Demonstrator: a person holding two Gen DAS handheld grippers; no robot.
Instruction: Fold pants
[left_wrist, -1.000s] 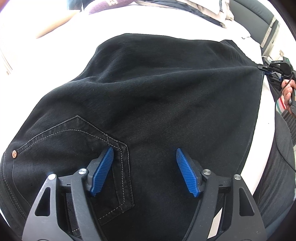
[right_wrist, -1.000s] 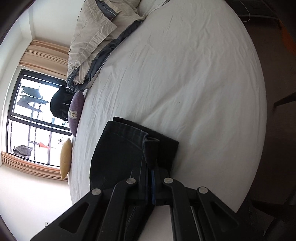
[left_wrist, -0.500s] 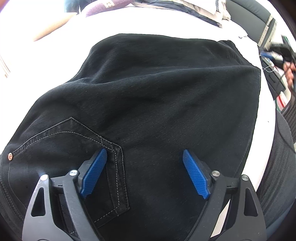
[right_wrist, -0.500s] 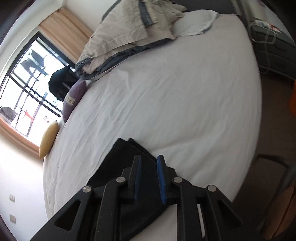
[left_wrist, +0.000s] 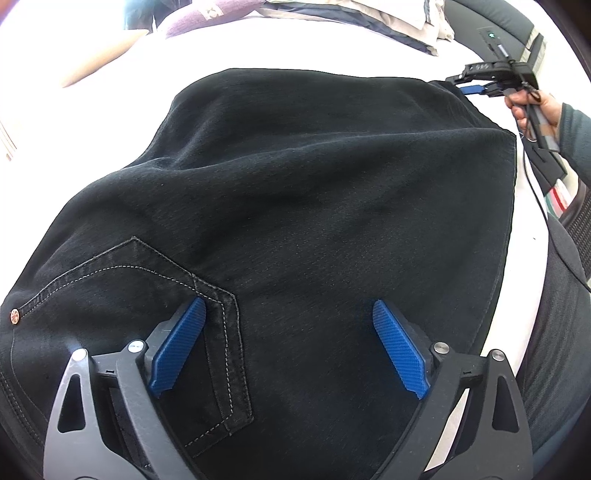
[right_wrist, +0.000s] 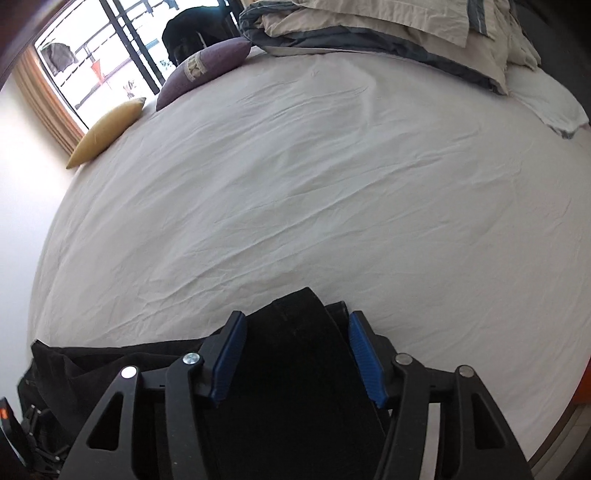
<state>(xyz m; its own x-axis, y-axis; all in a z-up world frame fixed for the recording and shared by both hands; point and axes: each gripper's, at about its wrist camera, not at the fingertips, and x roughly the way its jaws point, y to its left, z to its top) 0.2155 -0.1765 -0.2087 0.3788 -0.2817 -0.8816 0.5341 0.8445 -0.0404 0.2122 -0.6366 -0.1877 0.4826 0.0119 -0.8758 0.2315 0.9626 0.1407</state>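
Note:
The black pants (left_wrist: 295, 206) lie folded on the white bed, back pocket (left_wrist: 147, 295) at the near left. My left gripper (left_wrist: 288, 325) is open and empty, its blue pads just above the cloth near the pocket. My right gripper (right_wrist: 293, 332) is open, its pads either side of the pants' far corner (right_wrist: 295, 332), not pinching it. It also shows in the left wrist view (left_wrist: 476, 86), held in a hand beside the pants' far right corner.
The white bed sheet (right_wrist: 295, 184) stretches ahead in the right wrist view. A yellow cushion (right_wrist: 107, 129) and a purple cushion (right_wrist: 207, 66) lie at its far left by the window. A rumpled duvet (right_wrist: 388, 33) is at the back. The bed edge (left_wrist: 524, 295) runs right of the pants.
My right gripper let go of the pants' corner, opened wide and turned level. The pulled-up corner dropped back onto the bed. My left gripper opened a little wider.

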